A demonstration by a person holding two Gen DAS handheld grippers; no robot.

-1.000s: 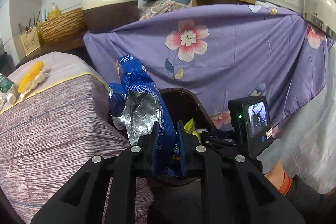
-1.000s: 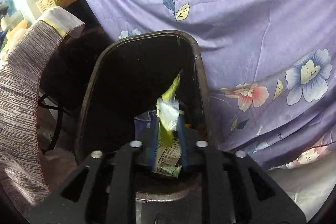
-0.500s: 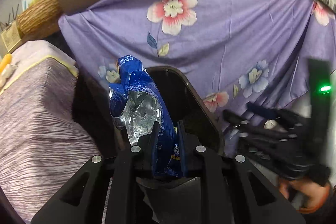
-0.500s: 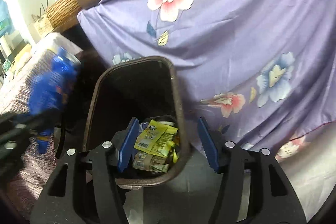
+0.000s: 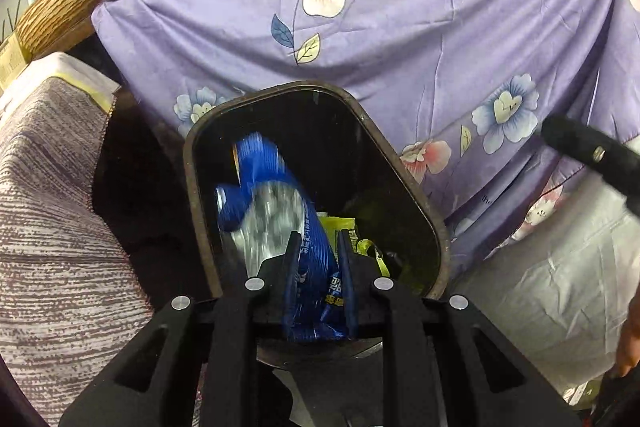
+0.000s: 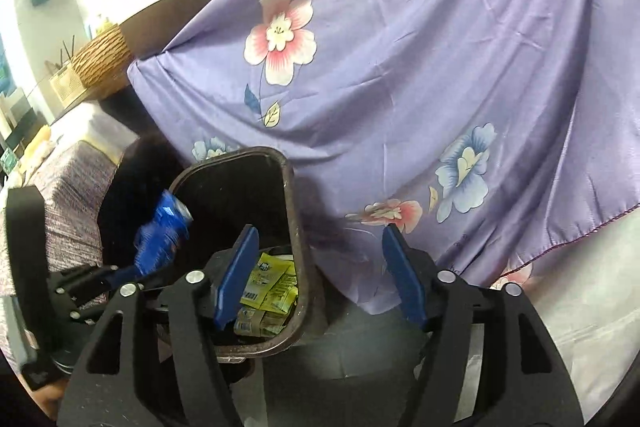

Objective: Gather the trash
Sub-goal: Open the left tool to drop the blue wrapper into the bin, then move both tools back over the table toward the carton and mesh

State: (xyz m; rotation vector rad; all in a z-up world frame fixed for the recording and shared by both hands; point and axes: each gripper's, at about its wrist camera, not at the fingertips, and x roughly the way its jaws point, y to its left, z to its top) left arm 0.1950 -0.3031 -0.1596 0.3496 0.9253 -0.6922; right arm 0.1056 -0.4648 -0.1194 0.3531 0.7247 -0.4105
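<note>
Lowered over the dark trash bin (image 5: 404, 183), left gripper (image 5: 318, 267) pinches the blue foil wrapper (image 5: 276, 203); right gripper (image 6: 320, 275), jaws just spread and empty, backs off—release wrapper well inside the rim.

My left gripper (image 5: 318, 267) pinches the blue wrapper (image 5: 272, 199) over the bin (image 5: 404, 167). Yellow packets (image 5: 340, 227) lie inside, nr its right wall.

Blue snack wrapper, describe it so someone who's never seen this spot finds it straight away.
Find the purple flowered cloth; in front of it stands a dark bin. Over the bin's mouth the left gripper pinches the blue wrapper. Its crumpled silver lining sets it apart from the yellow packets in the bin.
</note>
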